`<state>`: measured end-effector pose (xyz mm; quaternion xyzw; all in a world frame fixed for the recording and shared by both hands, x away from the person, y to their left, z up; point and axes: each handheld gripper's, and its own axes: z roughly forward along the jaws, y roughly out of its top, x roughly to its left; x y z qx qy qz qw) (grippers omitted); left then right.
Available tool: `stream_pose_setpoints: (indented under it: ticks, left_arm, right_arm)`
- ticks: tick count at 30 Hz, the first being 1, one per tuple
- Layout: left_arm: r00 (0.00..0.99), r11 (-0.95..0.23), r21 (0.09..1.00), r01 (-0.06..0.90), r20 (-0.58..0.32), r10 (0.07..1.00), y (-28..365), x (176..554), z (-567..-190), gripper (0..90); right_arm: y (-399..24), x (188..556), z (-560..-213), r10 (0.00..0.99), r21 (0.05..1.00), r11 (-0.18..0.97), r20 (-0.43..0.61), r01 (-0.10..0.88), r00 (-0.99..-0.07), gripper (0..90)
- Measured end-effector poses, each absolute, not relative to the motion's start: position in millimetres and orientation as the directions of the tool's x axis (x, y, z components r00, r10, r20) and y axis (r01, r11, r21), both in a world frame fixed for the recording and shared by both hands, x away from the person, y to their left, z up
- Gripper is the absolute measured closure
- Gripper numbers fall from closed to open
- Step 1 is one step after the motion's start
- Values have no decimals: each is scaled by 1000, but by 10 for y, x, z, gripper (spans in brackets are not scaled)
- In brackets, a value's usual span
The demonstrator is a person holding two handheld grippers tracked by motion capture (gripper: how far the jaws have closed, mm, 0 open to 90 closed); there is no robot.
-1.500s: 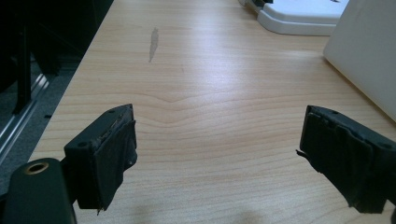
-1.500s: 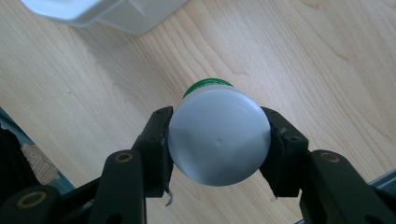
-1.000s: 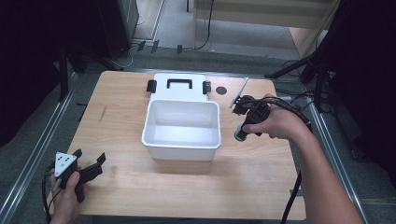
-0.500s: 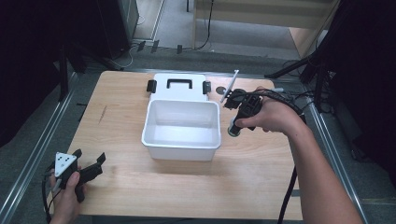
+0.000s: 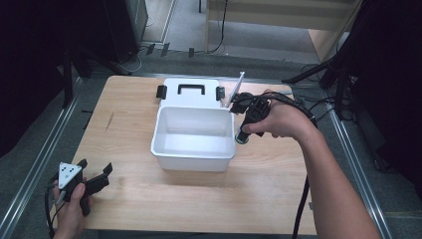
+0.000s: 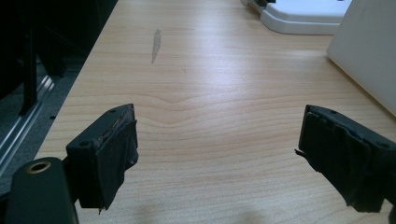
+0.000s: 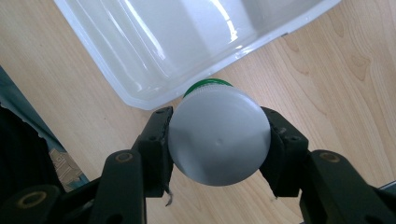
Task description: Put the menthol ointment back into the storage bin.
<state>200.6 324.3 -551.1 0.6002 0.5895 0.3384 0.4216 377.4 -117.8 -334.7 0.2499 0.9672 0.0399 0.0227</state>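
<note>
gripping a white bottle [image 7: 218, 135], right gripper [image 7: 218, 140].

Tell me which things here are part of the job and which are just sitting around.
In the job, likely:
right gripper, shut on a white bottle
white tub, open

Sitting around:
tub lid behind the tub
left gripper, open over the table

The left hand-held gripper [image 5: 94, 178] lay low at the near left corner of the wooden surface [image 5: 278, 199], gripped by the left hand [image 5: 69, 209], its jaws spread wide apart with nothing between them. The right hand-held gripper [image 7: 218, 140], tilted downward in the outstretched right hand [image 5: 281, 122], clamped a round grey-white container with a green rim [image 7: 218, 142].
</note>
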Motion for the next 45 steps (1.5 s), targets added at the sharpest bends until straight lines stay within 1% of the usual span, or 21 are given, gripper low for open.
stream_pose_setpoints:
  ticks: [19,45]
  left_arm:
    - [78,49,905,422,-90,993,3245,2004,-5510,127]
    - [82,49,905,422,-92,992,3246,2006,-5511,135]
  right_arm:
    - [-903,3778,-3339,439,90,896,-25,435,-898,514]
    - [-647,3795,-3520,365,77,929,-23,362,-931,513]
